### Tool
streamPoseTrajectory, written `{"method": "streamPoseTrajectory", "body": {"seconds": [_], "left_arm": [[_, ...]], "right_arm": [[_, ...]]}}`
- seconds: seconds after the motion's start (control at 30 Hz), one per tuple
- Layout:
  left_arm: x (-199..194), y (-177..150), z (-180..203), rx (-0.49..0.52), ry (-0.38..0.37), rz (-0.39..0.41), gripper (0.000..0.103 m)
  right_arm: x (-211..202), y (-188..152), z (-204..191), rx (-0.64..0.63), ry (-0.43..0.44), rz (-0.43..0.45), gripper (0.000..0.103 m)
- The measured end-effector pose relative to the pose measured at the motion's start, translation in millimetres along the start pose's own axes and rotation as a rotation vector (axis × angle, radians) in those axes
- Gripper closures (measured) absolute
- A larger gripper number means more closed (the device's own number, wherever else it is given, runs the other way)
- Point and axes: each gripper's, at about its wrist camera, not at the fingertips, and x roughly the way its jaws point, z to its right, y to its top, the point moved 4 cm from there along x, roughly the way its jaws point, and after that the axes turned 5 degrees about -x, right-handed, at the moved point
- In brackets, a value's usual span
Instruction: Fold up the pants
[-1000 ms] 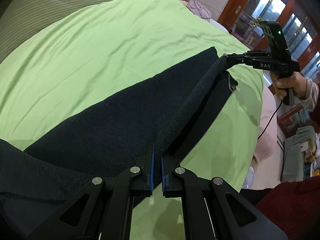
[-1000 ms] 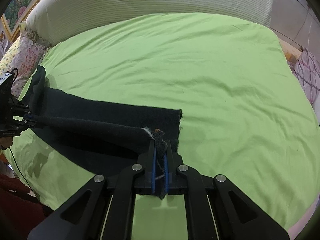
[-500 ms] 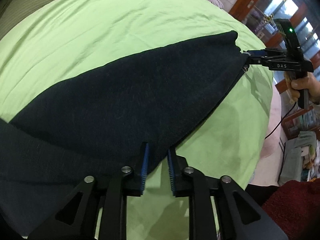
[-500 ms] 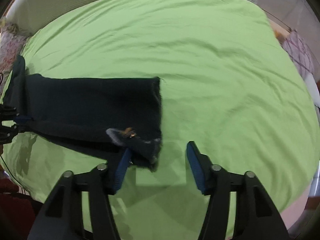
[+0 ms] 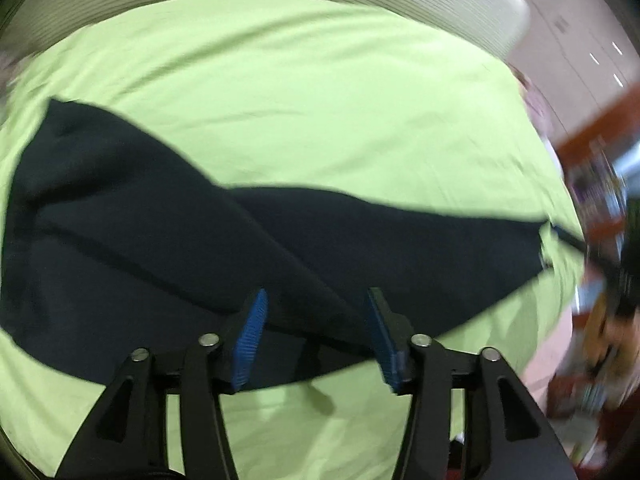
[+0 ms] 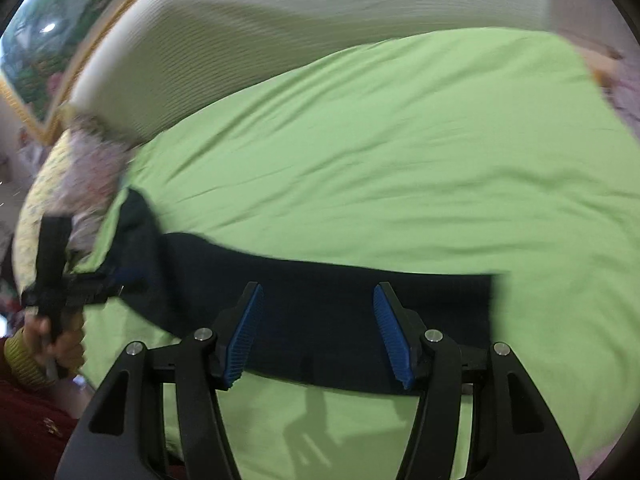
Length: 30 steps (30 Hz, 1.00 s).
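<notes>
Big lime-green bedsheet [image 6: 400, 168] fills most of both views, a bit wrinkled, with a pale ribbed headboard [image 6: 320, 12] running across the top of the frame. In the right wrist view there's a floral pillow [image 6: 68, 176] at the left edge and a gold-framed painting [image 6: 48, 52] in the upper left corner. Far right of the left wrist view is just blurry reddish-brown wooden furniture [image 5: 600, 140].

The pants [image 6: 328, 312] lie flat on the bedsheet [image 6: 400, 160], stretched left to right along its near edge. The right gripper [image 6: 318, 328] hangs above their middle, and the left gripper [image 6: 100, 280] is at their left end, with a pillow [image 6: 72, 184] behind it. A striped cover [image 6: 320, 20] lies across the far side of the bed. In the left wrist view, 1 layer of the pants crosses over another.
</notes>
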Motion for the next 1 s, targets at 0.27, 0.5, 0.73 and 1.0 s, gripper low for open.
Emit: {"method": "streamPoseTrajectory", "body": {"seconds": [0.27, 0.5, 0.73, 1.0], "left_arm": [[3.0, 71.1, -54.1, -0.271, 0.197, -0.064, 0.04], [24.7, 120.2, -79.4, -0.428, 0.368, -0.104, 0.04], [48.9, 118.9, -80.0, -0.442, 0.458, -0.135, 0.093], [8.1, 96.9, -90.6, -0.507, 0.274, 0.008, 0.1]], "right_arm": [[83.7, 13.3, -104.7, -0.123, 0.24, -0.103, 0.044], [147.9, 18.9, -179.1, -0.261, 0.349, -0.208, 0.044], [193.9, 5.2, -207.8, -0.339, 0.337, -0.305, 0.049], [185.5, 7.3, -221.6, -0.349, 0.367, -0.264, 0.096]]}}
